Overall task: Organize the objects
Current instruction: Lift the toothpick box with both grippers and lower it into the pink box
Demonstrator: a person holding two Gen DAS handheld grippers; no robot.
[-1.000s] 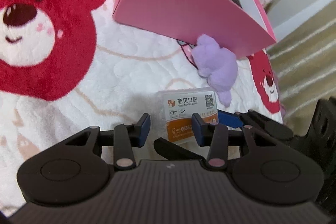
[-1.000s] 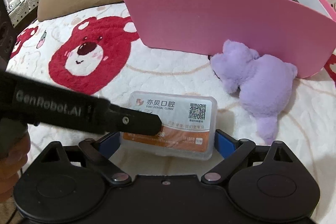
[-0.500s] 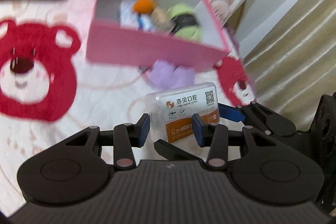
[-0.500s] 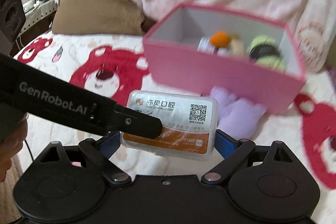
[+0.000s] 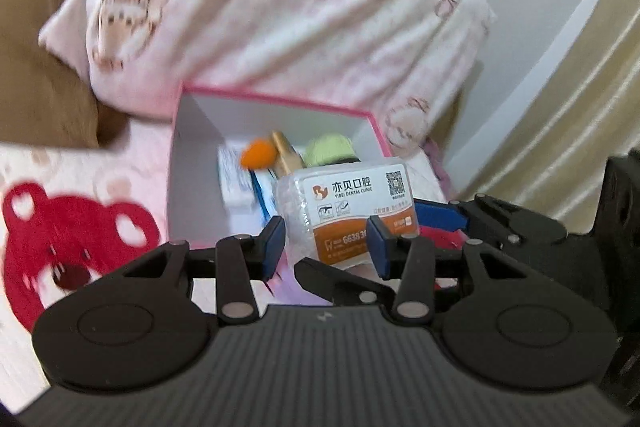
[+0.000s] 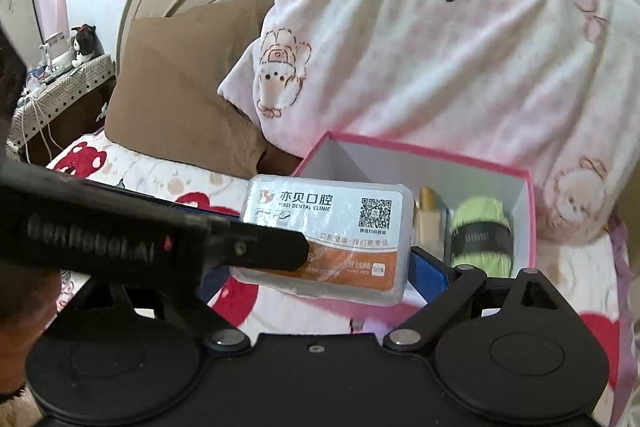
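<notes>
A clear plastic floss-pick box (image 5: 352, 203) with a white and orange label hangs in the air, held by both grippers. My left gripper (image 5: 326, 247) is shut on its left end, one finger (image 6: 256, 247) lying across the label. My right gripper (image 6: 320, 279) stands wide, its blue pads (image 6: 428, 271) pressed on the two short ends of the floss box (image 6: 328, 227). Just beyond is the open pink storage box (image 6: 420, 151), whose rim (image 5: 280, 99) also shows in the left wrist view. Inside lie green yarn (image 6: 480, 227), a gold-capped bottle (image 6: 428, 211) and an orange item (image 5: 258, 155).
A bedcover with red bears (image 5: 60, 235) lies under everything. A pink pillow (image 6: 440, 47) leans right behind the pink box, a brown pillow (image 6: 180, 87) to its left. A curtain (image 5: 580, 107) hangs on the right; a cluttered bedside stand (image 6: 60, 75) is far left.
Both grippers have lifted the floss box off the bedcover, up to the pink box's near wall. The purple plush toy has dropped out of sight; the box's inside now shows.
</notes>
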